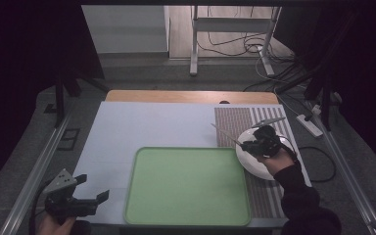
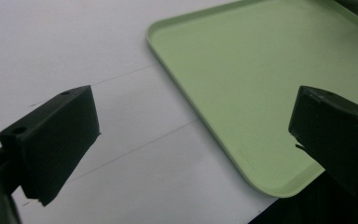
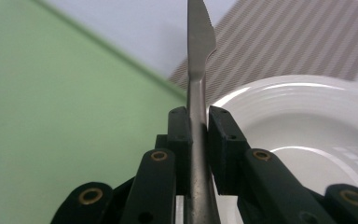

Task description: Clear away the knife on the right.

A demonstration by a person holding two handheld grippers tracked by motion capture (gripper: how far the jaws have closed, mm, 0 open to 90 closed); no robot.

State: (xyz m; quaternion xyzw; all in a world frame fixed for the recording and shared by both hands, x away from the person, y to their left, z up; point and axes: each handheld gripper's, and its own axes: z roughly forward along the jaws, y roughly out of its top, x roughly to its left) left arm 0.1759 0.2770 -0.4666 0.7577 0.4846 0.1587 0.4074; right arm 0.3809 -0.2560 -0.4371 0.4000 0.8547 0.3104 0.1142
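Knife (image 3: 199,70), slim and silver, pinched in right gripper (image 1: 248,145) above plate (image 1: 254,166) rim beside roomy green tray (image 1: 187,215); left gripper (image 1: 92,188) wide open, nothing held.

Beyond the wooden far edge of the table (image 1: 191,96) lies a grey floor (image 1: 147,73). A white metal-legged frame (image 1: 235,24) stands there over tangled black cables (image 1: 235,46) (a white power strip (image 1: 309,125) lies at right). Both sides fall into darkness.
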